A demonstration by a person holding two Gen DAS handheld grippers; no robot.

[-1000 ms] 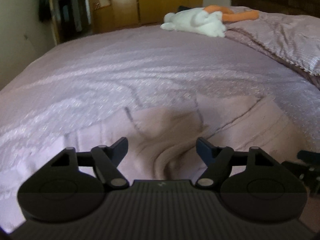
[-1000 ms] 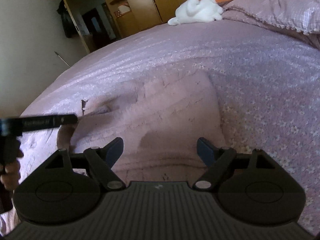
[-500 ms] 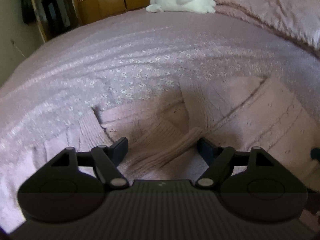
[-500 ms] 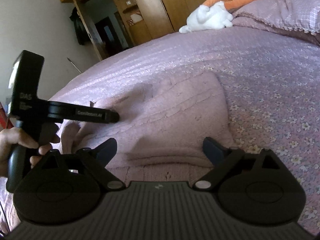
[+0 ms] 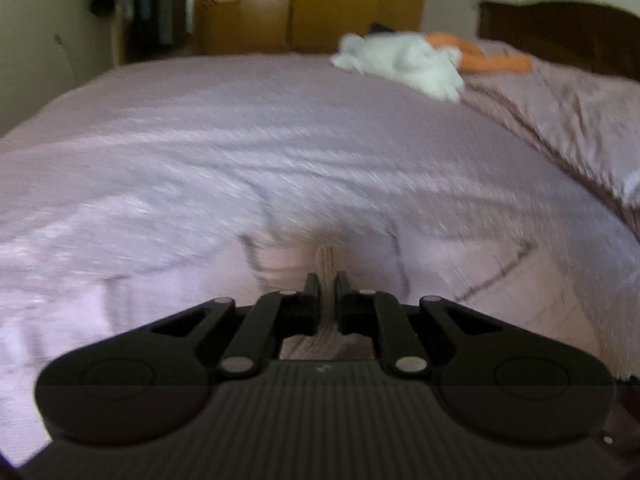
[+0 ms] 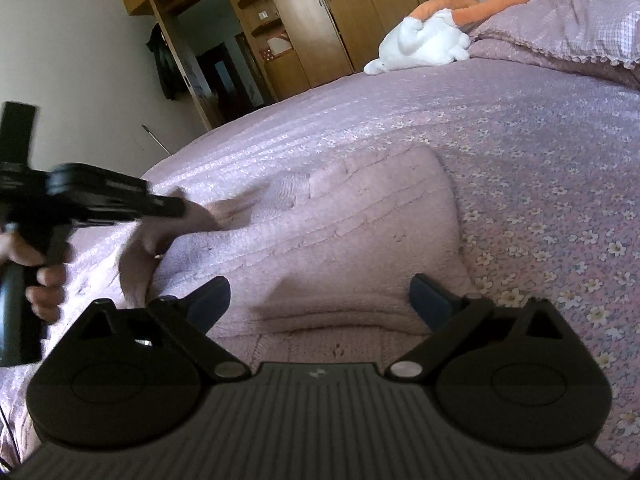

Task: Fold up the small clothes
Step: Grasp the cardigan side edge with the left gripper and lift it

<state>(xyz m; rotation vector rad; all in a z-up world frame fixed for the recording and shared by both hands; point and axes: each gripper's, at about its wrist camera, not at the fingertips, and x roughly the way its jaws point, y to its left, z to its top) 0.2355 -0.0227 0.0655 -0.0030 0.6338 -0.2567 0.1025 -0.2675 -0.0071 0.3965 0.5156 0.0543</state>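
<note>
Sweater sleeve [image 5: 326,258] pinched in left tongs [image 5: 327,284]; right tongs [image 6: 320,298] agape.

I see a wide bed [image 6: 520,128] under a lilac floral bedspread, a dark wooden headboard [image 5: 560,36] at its far right corner, tall wooden wardrobes [image 6: 340,12] beyond its far edge, an open doorway [image 6: 216,64], and pale walls [image 6: 72,60] in daylight.

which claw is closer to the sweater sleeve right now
Left. The left claw is shut on the sleeve of the pink sweater. The right claw hangs open over the sweater's folded body, apart from the sleeve.
</note>
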